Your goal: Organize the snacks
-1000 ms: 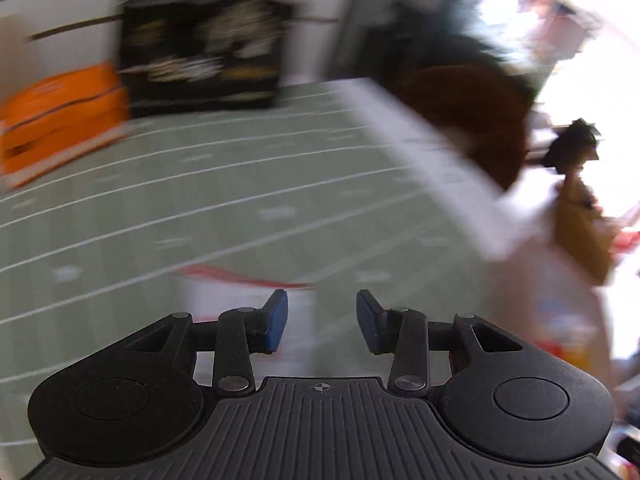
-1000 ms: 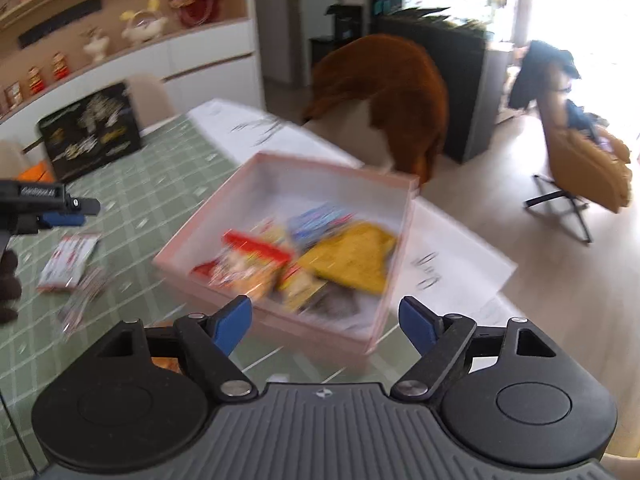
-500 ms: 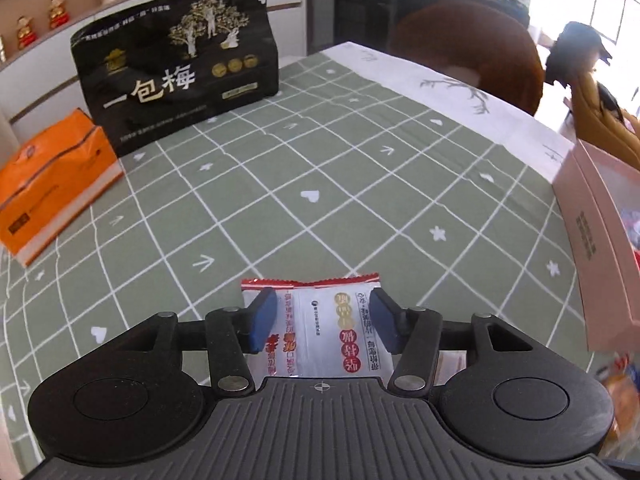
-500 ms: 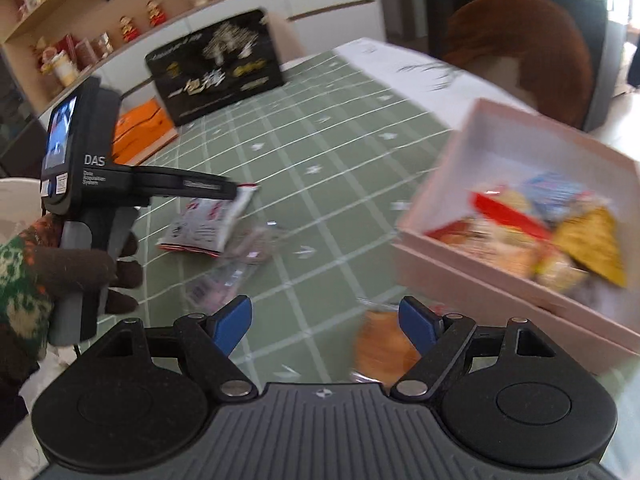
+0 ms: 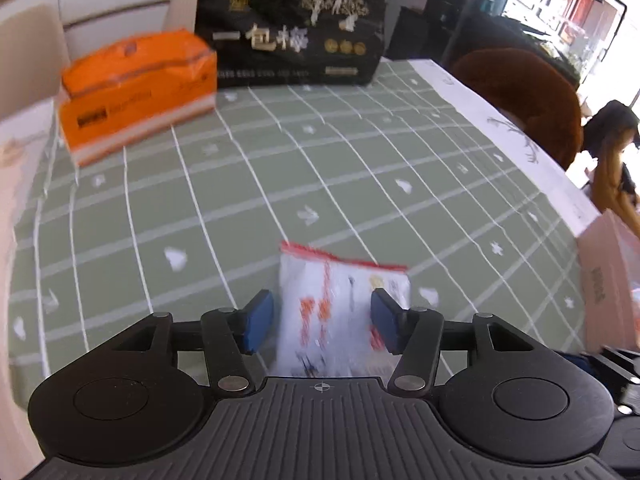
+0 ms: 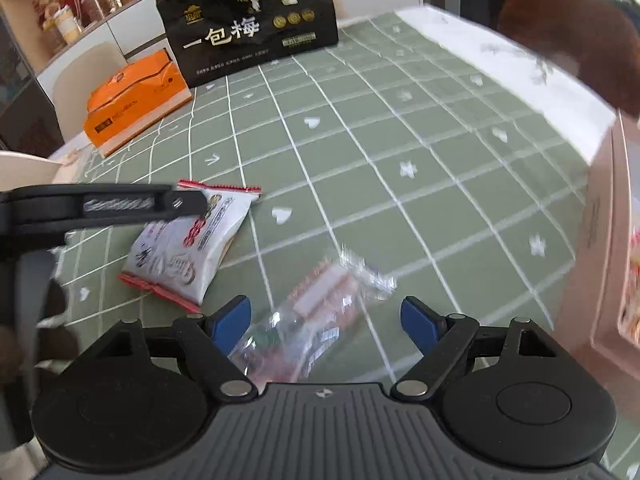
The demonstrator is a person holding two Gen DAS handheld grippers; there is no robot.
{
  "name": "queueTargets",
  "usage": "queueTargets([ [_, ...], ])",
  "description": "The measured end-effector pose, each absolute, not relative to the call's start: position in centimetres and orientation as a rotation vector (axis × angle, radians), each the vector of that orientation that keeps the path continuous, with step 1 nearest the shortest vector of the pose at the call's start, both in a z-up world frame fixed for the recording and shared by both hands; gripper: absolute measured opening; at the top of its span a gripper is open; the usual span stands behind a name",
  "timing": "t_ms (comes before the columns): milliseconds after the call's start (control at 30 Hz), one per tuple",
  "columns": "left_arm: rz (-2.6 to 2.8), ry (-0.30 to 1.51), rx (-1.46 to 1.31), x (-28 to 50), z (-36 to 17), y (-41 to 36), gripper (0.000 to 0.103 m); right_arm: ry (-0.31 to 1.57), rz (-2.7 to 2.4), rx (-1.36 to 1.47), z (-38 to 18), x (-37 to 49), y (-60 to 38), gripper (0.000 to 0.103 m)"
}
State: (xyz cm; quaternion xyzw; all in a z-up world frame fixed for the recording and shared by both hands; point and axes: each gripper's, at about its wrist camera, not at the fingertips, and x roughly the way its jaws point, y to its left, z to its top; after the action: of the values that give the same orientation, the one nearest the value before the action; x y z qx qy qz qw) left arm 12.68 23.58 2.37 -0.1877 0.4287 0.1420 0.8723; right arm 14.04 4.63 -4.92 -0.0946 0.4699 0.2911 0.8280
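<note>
A white snack packet with red edges [image 5: 340,304] lies on the green checked tablecloth [image 5: 280,168], between the open fingers of my left gripper [image 5: 322,318]; the fingers do not touch it. The packet also shows in the right wrist view [image 6: 192,240], with the left gripper [image 6: 188,202] over its far end. A clear-wrapped snack [image 6: 316,312] lies between the wide-open fingers of my right gripper [image 6: 326,320]. A pink box [image 6: 608,240] with snacks inside stands at the right.
A large black bag [image 6: 252,20] stands at the back of the table, with an orange box [image 6: 136,100] to its left. A brown round chair [image 5: 520,100] stands past the table's right edge. The pink box also shows in the left wrist view [image 5: 608,280].
My left gripper has swung left and opened a little wider around the white packet. My right gripper has swung left from the pink box and come down over the clear-wrapped snack.
</note>
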Motion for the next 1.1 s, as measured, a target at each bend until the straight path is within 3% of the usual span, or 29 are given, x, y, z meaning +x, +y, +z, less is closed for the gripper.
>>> queueTargets([
  [133, 0.264, 0.899, -0.407, 11.9, 2.2, 22.7, 0.063, 0.979, 0.661, -0.258, -4.5, 12.7, 4.0, 0.041],
  [300, 0.2, 0.9, -0.39, 11.1, 2.1, 19.9, 0.062, 1.018, 0.704, -0.271, -4.0, 10.3, 0.4, 0.021],
  [367, 0.169, 0.908, -0.379, 10.4, 2.2, 18.3, 0.056, 1.044, 0.699, -0.264, -3.8, 9.1, -1.5, 0.011],
  [700, -0.042, 0.97, -0.3, 5.3, 2.2, 8.3, 0.054, 0.98, 0.636, -0.178, -0.8, 4.7, -10.6, 0.012],
  [767, -0.04, 0.97, -0.279, 4.7, 2.3, 7.3, 0.054, 0.949, 0.595, -0.191, -0.5, 4.1, -11.8, 0.017],
  [833, -0.006, 0.961, -0.242, 4.5, 2.5, 6.8, 0.053, 0.926, 0.554, -0.217, -0.4, 3.6, -12.4, 0.044],
  [900, 0.047, 0.944, -0.204, 4.4, 2.9, 6.7, 0.053, 0.898, 0.525, -0.23, -0.3, 3.3, -12.8, 0.064],
  [1100, 0.067, 0.929, -0.274, 3.9, 2.5, 7.9, 0.053, 0.911, 0.436, -0.226, -0.8, 5.0, -13.1, 0.073],
])
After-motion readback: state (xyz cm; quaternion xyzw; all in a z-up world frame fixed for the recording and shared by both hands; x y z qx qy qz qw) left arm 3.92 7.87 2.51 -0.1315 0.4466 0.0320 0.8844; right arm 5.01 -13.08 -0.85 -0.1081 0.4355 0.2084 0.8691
